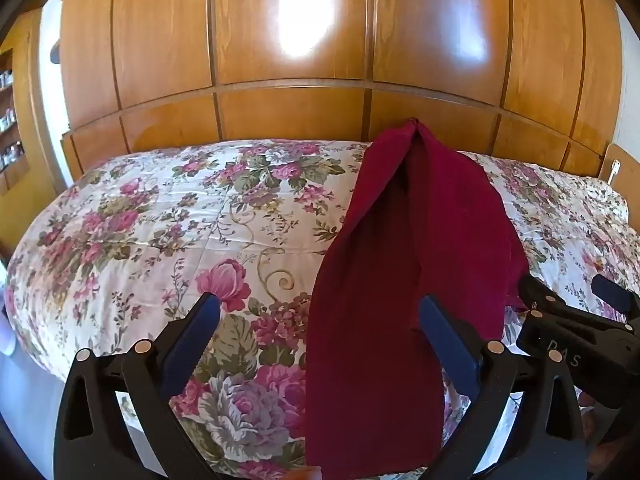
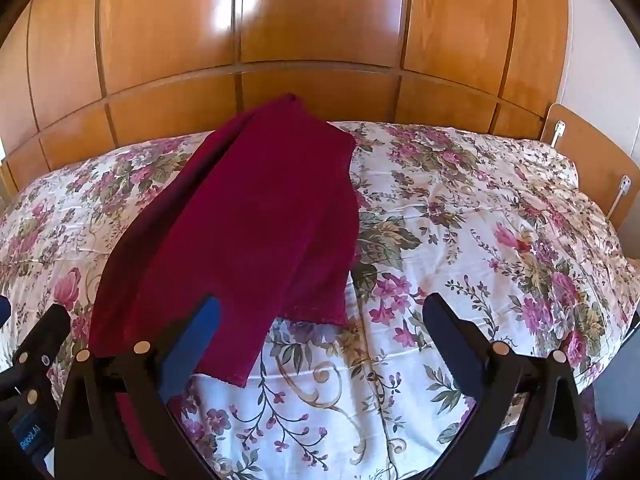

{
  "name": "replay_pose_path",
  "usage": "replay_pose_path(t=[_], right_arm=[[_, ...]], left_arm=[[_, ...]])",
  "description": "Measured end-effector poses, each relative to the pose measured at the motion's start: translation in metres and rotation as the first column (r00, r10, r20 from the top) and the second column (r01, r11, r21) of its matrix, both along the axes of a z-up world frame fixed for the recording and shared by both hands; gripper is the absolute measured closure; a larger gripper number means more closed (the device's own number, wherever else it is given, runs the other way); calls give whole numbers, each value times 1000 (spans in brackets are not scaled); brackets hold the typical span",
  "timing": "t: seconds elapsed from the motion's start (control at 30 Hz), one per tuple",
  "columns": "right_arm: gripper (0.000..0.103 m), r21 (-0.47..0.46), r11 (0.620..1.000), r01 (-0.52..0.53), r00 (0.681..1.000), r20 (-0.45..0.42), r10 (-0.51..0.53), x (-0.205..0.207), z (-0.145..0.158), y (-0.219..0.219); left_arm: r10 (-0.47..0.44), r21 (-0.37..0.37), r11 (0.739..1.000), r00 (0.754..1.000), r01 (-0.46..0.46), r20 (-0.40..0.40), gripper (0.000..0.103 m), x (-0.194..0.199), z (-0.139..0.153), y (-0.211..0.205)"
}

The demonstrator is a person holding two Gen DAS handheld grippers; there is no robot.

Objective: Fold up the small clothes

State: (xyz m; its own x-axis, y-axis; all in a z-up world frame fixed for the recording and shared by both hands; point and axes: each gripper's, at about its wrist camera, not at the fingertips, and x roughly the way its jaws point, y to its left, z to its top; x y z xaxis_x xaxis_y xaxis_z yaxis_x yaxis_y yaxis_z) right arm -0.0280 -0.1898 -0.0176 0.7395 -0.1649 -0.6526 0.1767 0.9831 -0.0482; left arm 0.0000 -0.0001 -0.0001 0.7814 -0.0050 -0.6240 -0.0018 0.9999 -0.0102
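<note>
A dark red garment (image 1: 396,264) lies lengthwise on the floral bedspread (image 1: 160,232), folded along its length, running from the near edge toward the wardrobe. It also shows in the right wrist view (image 2: 248,216), with its hems near the front. My left gripper (image 1: 320,312) is open and empty, its fingers astride the garment's near part, hovering above it. My right gripper (image 2: 320,312) is open and empty, just right of the garment; its left finger (image 2: 192,340) overlaps the cloth's edge. The right gripper also shows in the left wrist view (image 1: 568,316).
A wooden wardrobe (image 1: 296,60) stands right behind the bed. A wooden headboard (image 2: 592,160) with a cable is at the right. The bedspread (image 2: 460,220) spreads wide to the right of the garment. Shelves (image 1: 8,120) are at far left.
</note>
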Motion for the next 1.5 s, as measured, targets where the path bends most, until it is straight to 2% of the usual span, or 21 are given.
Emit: replay_pose_path(t=[0.2, 0.33, 0.87, 1.5], right_arm=[[2, 14, 1000, 2, 1000, -4, -2, 2, 3, -4], [2, -9, 1000, -5, 1000, -2, 5, 3, -3, -2], [2, -67, 997, -33, 999, 29, 35, -4, 5, 15], [2, -12, 999, -31, 999, -9, 31, -2, -3, 5]], left_arm=[[6, 15, 1000, 1000, -6, -12, 4, 1, -1, -2], [12, 9, 1000, 1000, -12, -15, 4, 2, -5, 5], [18, -1, 1000, 1000, -18, -12, 4, 0, -4, 9], [25, 9, 1000, 999, -25, -38, 4, 3, -11, 14]])
